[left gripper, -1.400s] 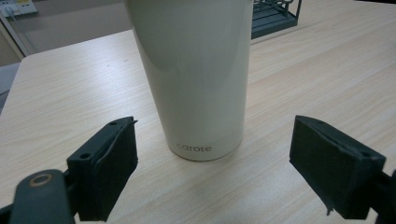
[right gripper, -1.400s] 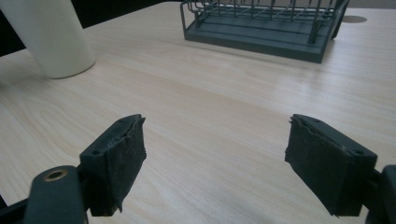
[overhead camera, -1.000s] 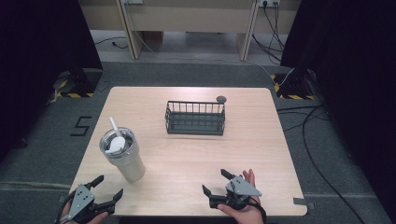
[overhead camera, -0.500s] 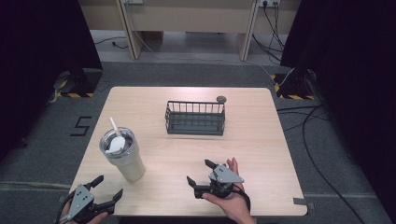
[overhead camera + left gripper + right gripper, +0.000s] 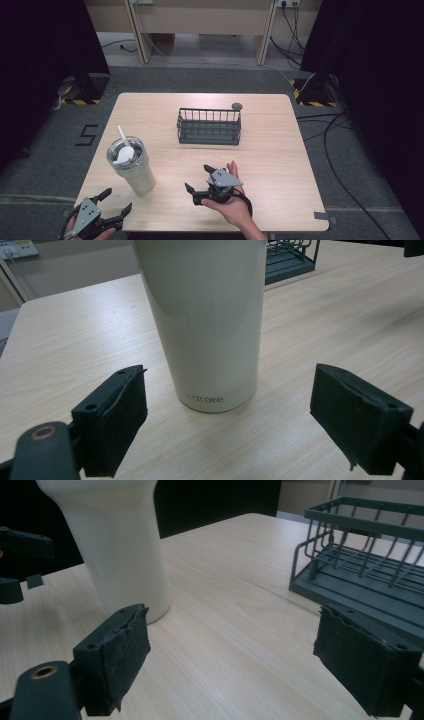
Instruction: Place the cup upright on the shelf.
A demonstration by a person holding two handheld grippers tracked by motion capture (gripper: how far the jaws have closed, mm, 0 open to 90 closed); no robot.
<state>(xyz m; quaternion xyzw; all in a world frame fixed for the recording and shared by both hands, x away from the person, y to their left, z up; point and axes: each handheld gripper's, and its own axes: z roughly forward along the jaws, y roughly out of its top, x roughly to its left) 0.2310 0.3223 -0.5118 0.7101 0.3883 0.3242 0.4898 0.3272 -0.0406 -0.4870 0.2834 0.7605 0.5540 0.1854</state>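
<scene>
Right gripper [image 5: 201, 183] moved left; one tumbler [image 5: 130, 165], one basket [image 5: 209, 126]

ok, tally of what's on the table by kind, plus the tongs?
Tumbler with straw: 1
Wire basket: 1
Small round dark item at the far edge: 1
Tongs: 2, left and right, both open and holding nothing
Total: 5

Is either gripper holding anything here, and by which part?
Nothing is held. The left gripper and right gripper both have their jaws open on air, apart from the tumbler.
</scene>
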